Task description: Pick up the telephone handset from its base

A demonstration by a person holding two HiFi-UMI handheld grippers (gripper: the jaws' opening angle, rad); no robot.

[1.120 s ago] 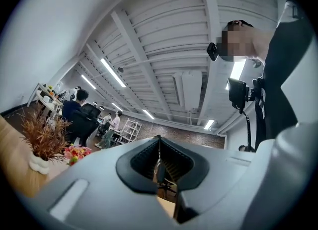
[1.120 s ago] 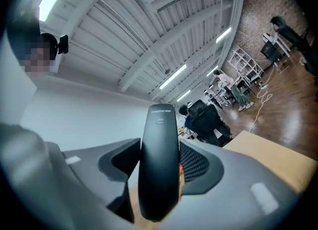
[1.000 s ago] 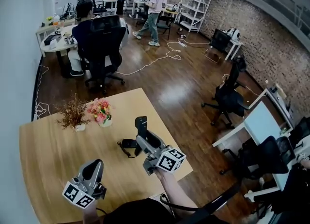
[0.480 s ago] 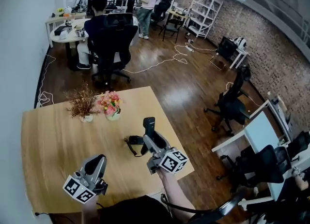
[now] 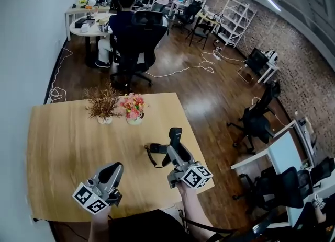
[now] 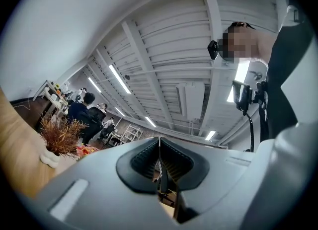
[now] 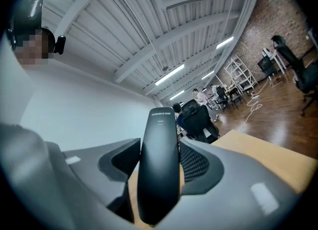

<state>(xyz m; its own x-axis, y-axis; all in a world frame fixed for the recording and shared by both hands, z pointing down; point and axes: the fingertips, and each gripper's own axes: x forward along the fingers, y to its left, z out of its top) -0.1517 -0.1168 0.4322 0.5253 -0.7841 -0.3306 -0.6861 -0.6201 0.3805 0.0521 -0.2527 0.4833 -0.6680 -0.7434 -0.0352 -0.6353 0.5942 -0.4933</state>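
The right tool (image 5: 176,151) is clamped on the slim black plastic telephone handset (image 7: 159,169), with a pad pressing each long side. The handset stands nearly upright just right of the small black base (image 5: 156,148) and appears lifted clear of it. Gripping across the narrow body likely keeps the long piece from swinging. A thin dark cord (image 5: 149,157) curls just left of the base. The left tool (image 5: 112,173), its jaws together on nothing, hangs over the pale wooden surface (image 5: 63,147) well left of the base, seemingly kept out of the way. The handset looks smooth, matte and gently curved, with small pale lettering near its far end.
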